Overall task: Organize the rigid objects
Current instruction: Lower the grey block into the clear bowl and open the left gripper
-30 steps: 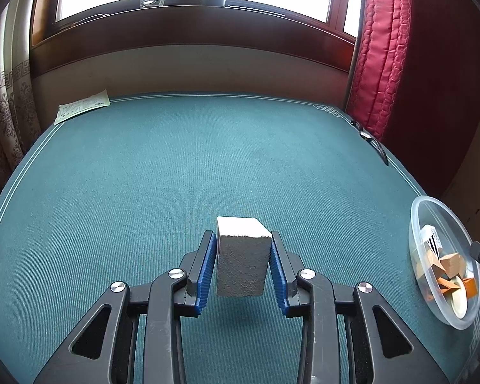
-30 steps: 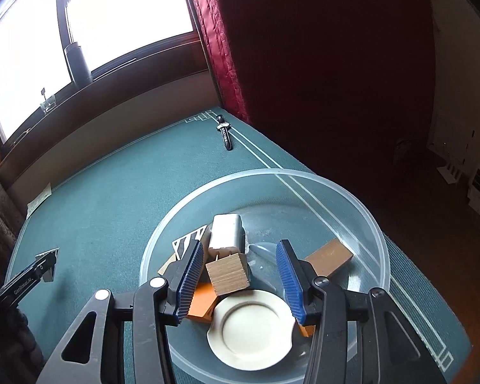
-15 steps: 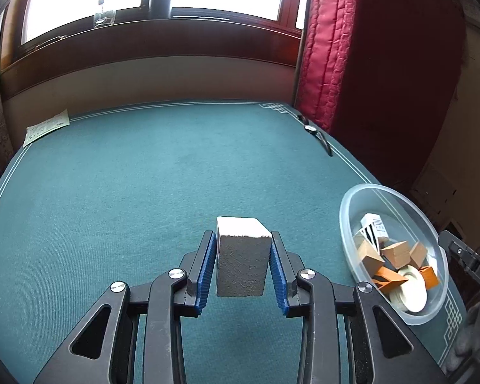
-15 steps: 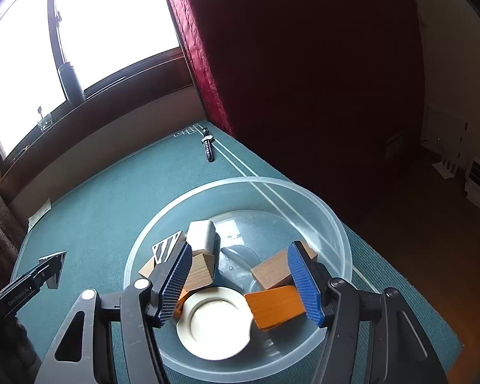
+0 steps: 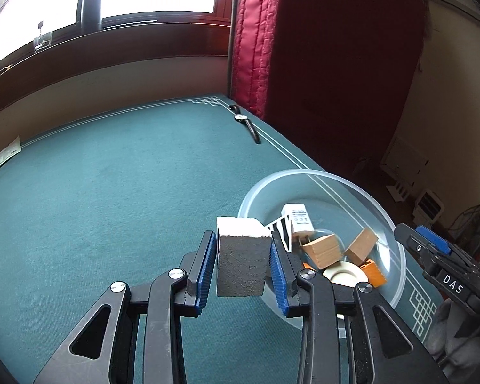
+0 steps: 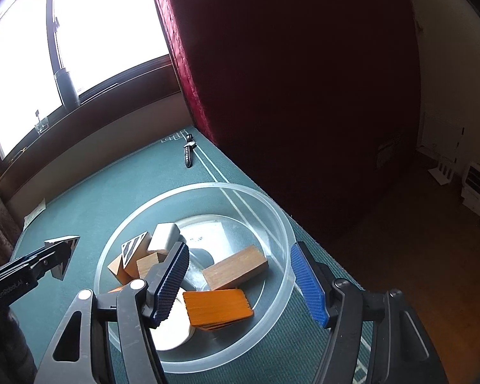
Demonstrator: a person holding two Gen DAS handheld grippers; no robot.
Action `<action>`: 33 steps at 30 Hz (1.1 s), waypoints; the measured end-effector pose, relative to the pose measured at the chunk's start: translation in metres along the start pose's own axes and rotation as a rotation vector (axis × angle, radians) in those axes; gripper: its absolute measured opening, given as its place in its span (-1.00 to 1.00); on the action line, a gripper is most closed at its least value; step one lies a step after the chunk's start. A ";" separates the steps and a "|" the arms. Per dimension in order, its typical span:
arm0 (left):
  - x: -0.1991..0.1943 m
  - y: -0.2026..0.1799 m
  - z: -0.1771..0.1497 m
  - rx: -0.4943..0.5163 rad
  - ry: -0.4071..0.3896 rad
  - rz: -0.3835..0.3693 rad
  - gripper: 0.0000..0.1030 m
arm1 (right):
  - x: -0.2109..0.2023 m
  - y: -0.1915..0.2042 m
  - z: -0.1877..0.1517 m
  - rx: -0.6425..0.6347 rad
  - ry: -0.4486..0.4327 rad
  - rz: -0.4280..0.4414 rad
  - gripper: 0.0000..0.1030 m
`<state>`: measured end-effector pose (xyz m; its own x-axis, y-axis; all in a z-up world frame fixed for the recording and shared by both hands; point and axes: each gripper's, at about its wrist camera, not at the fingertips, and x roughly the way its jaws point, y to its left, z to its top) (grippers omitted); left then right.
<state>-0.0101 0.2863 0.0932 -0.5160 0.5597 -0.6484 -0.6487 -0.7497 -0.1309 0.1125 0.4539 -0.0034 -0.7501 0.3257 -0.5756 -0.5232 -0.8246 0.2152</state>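
- A grey block (image 5: pixel 242 264) with a pale top face hangs above the green table mat (image 5: pixel 112 198), clamped between the blue pads of the left gripper (image 5: pixel 242 267) — the pads press on its two side faces, so the jaws stand only as wide as the block itself.
- The block is held clear of the mat and just left of the clear plastic bowl (image 5: pixel 361 192), which suggests it is being carried there to join the rest.
- The bowl sits at the near right corner of the mat, close to the edge, and already gathers the sorted pieces: a white box (image 5: pixel 297 219), a striped block (image 5: pixel 283 228), two light wooden blocks (image 5: pixel 323 249), an orange piece (image 5: pixel 372 272) and a cream disc (image 5: pixel 344 273).
- In the right wrist view, the right gripper (image 6: pixel 236 280) hovers over the bowl (image 6: pixel 281 224) with its jaws opening — nothing is gripped; an orange slab (image 6: pixel 217 307) and a brown wooden block (image 6: pixel 235 267) lie loose in the bowl beneath the gap, apparently just let go.
- A wristwatch (image 5: pixel 246 121) lies at the far edge of the mat by the red curtain (image 5: pixel 252 38), well apart from the bowl.
- A paper sheet (image 5: pixel 3 156) rests at the far left.
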 end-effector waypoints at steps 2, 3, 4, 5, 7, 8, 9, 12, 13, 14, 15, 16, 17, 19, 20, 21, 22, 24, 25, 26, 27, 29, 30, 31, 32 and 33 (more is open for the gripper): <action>0.005 -0.010 0.002 0.017 0.007 -0.008 -0.34 | 0.001 -0.002 0.001 -0.001 -0.004 0.005 0.37; 0.007 -0.015 0.003 0.024 0.011 -0.013 -0.34 | 0.001 -0.003 0.001 0.000 -0.010 0.005 0.39; 0.009 -0.019 0.003 0.030 0.015 -0.018 -0.34 | 0.000 -0.004 0.001 0.003 -0.017 0.007 0.44; 0.012 -0.024 0.004 0.036 0.018 -0.021 -0.34 | 0.000 -0.005 0.001 0.007 -0.025 0.006 0.47; 0.017 -0.031 0.006 0.044 0.025 -0.029 -0.34 | -0.002 -0.007 0.000 0.011 -0.039 0.000 0.48; 0.019 -0.035 0.007 0.047 0.028 -0.034 -0.34 | -0.001 -0.008 0.000 0.008 -0.039 -0.001 0.48; 0.021 -0.038 0.008 0.050 0.031 -0.039 -0.34 | 0.000 -0.008 -0.001 0.004 -0.037 -0.002 0.48; 0.022 -0.047 0.009 0.062 0.033 -0.050 -0.34 | 0.002 -0.009 -0.001 0.006 -0.032 -0.004 0.49; 0.022 -0.050 0.009 0.066 0.034 -0.053 -0.34 | 0.003 -0.010 -0.001 0.008 -0.029 -0.002 0.50; 0.023 -0.052 0.011 0.070 0.034 -0.055 -0.34 | 0.003 -0.011 -0.001 0.010 -0.027 -0.002 0.51; 0.024 -0.054 0.012 0.074 0.034 -0.058 -0.34 | 0.004 -0.011 -0.001 0.013 -0.027 -0.002 0.52; 0.025 -0.056 0.013 0.077 0.034 -0.061 -0.34 | 0.004 -0.013 -0.001 0.015 -0.029 -0.004 0.54; 0.025 -0.058 0.014 0.078 0.033 -0.063 -0.34 | 0.004 -0.013 0.000 0.018 -0.030 -0.005 0.55; 0.026 -0.061 0.015 0.081 0.033 -0.070 -0.34 | 0.003 -0.015 0.000 0.024 -0.034 -0.007 0.56; 0.026 -0.062 0.015 0.083 0.032 -0.072 -0.34 | 0.002 -0.016 0.001 0.026 -0.036 -0.009 0.56; 0.027 -0.063 0.015 0.085 0.031 -0.075 -0.34 | 0.002 -0.016 0.002 0.028 -0.039 -0.010 0.56; 0.027 -0.064 0.015 0.087 0.030 -0.077 -0.34 | 0.002 -0.016 0.002 0.029 -0.041 -0.010 0.56; 0.027 -0.067 0.015 0.091 0.029 -0.084 -0.34 | 0.002 -0.016 0.003 0.029 -0.042 -0.010 0.56; 0.027 -0.068 0.015 0.093 0.029 -0.092 -0.34 | 0.001 -0.016 0.003 0.029 -0.043 -0.010 0.56; 0.027 -0.069 0.015 0.096 0.029 -0.101 -0.33 | 0.001 -0.015 0.002 0.027 -0.044 -0.010 0.56; 0.027 -0.070 0.014 0.097 0.027 -0.104 -0.32 | 0.001 -0.015 0.002 0.026 -0.044 -0.010 0.56; 0.027 -0.069 0.013 0.090 0.030 -0.106 -0.19 | 0.000 -0.014 0.002 0.024 -0.045 -0.008 0.61; 0.027 -0.068 0.013 0.081 0.030 -0.103 -0.01 | -0.001 -0.014 0.002 0.024 -0.046 -0.008 0.63; 0.026 -0.066 0.013 0.071 0.025 -0.096 0.06 | -0.001 -0.014 0.002 0.025 -0.048 -0.009 0.70; 0.025 -0.064 0.013 0.061 0.021 -0.088 0.19 | -0.001 -0.014 0.002 0.028 -0.050 -0.010 0.75; 0.025 -0.061 0.013 0.052 0.017 -0.081 0.25 | -0.002 -0.014 0.002 0.030 -0.053 -0.011 0.78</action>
<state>0.0099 0.3504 0.0947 -0.4514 0.6110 -0.6503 -0.7159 -0.6830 -0.1449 0.1204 0.4660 -0.0033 -0.7643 0.3596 -0.5352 -0.5429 -0.8067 0.2334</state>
